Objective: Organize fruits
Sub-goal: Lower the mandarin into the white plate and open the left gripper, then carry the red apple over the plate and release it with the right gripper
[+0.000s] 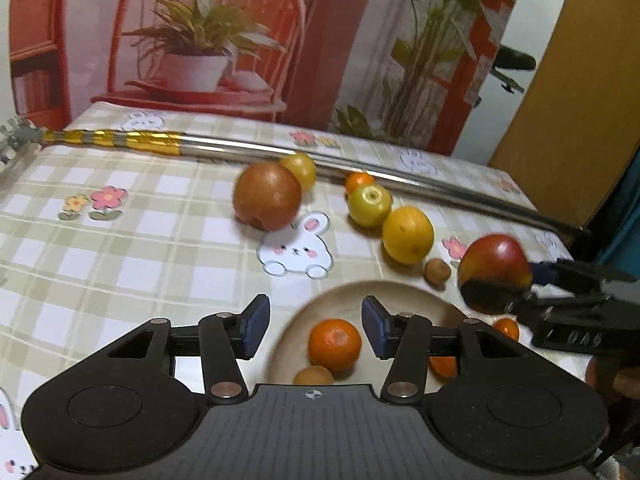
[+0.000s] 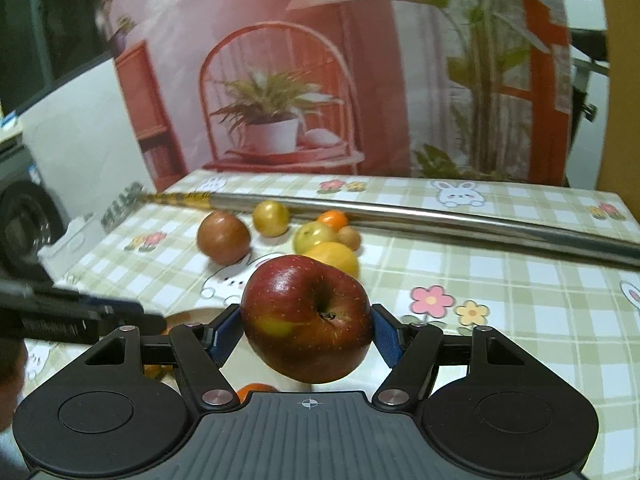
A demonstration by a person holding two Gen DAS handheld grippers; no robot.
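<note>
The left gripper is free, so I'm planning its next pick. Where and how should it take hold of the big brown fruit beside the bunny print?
Grip the brown fruit across its widest middle, pads on its left and right flanks, coming from above and the near side. It is round and sits alone except for a yellow fruit behind it, so both flanks look clear. The left gripper is already open.

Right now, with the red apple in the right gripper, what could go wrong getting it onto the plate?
1. The red apple is wide for the right gripper; only the pads' edges seem to bear on it, so it may slip.
2. The left gripper hangs open over the wooden plate, so the two could collide.
3. A mandarin already lies there; a dropped apple might knock it off.
</note>
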